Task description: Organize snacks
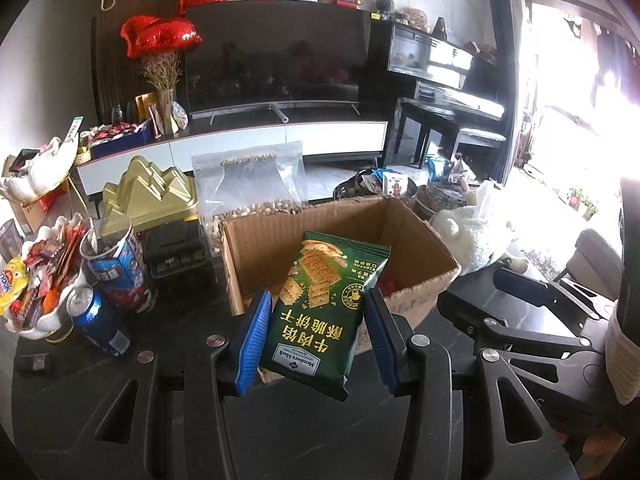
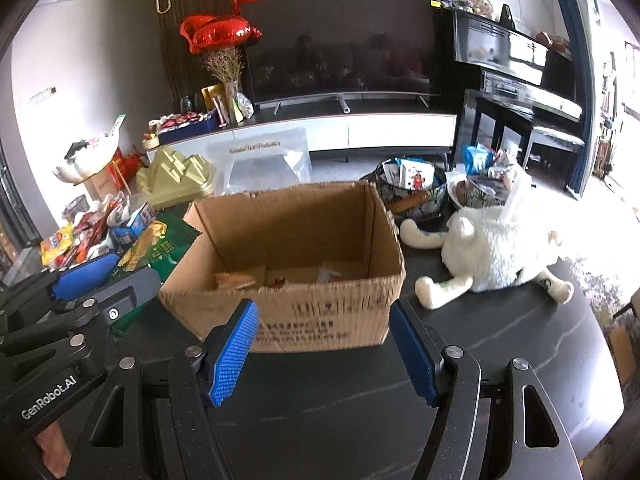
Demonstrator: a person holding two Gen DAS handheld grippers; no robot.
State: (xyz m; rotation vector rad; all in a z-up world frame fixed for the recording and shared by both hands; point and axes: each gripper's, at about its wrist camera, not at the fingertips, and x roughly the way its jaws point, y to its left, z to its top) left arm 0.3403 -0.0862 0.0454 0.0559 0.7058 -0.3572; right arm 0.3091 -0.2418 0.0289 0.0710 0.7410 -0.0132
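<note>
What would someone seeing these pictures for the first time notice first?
Probably the green cracker packet clamped in the left gripper, held up just in front of the open cardboard box at the middle of the dark table. Next, the white plush toy sprawled right of the box, and the red heart balloons by the television behind. The right gripper is open and empty.

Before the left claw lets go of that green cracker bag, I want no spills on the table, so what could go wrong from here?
1. The left claw pinches the green cracker bag only by its side edges, and the bag hangs tilted; it may slip early.
2. The bag sits over the cardboard box near its front rim, so it could catch there and fall outside.
3. The blue can and clear cup stand close on the left; a sideways swing may topple them.
</note>
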